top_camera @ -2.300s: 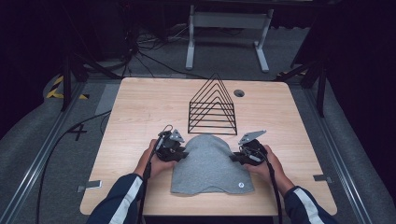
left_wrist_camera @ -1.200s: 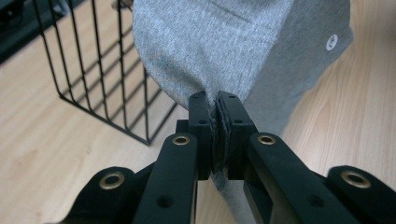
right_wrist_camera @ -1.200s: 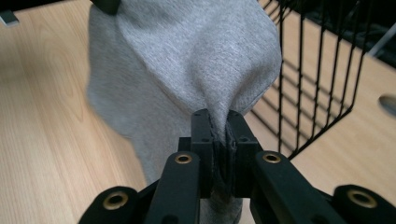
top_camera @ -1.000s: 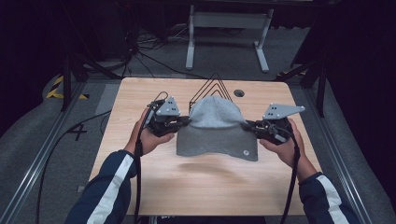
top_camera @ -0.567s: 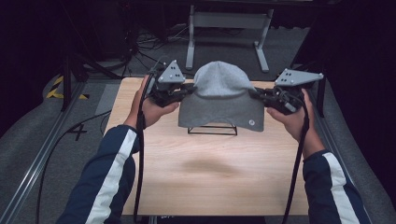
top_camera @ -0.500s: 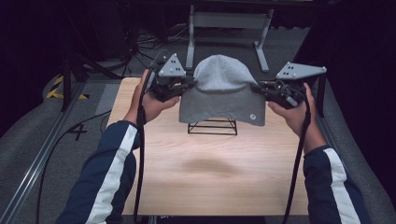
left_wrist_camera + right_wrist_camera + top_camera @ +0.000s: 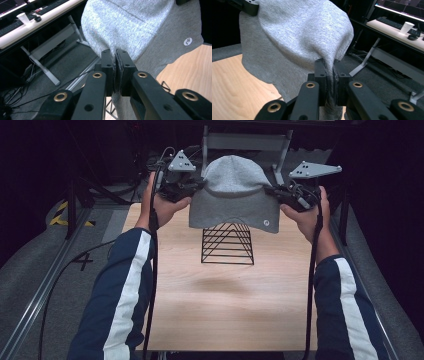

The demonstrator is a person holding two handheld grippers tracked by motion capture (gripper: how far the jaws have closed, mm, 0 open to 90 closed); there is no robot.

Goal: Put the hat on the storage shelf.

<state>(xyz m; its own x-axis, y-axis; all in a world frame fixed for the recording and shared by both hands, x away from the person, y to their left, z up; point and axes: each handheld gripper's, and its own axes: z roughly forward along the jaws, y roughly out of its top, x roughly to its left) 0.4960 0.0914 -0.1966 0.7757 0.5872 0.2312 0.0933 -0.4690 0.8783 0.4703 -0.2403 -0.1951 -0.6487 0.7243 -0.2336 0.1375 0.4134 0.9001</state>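
A person holds a grey knit beanie (image 7: pixel 234 195) stretched in the air between two grippers, above a black wire rack (image 7: pixel 227 244) that stands on the wooden bench (image 7: pixel 225 305). The left gripper (image 7: pixel 192 185) has its fingers (image 7: pixel 107 66) pinched tight on the beanie's left edge. The right gripper (image 7: pixel 277 192) has its fingers (image 7: pixel 320 72) clamped on the opposite edge. The beanie's lower rim hangs just over the rack's peak.
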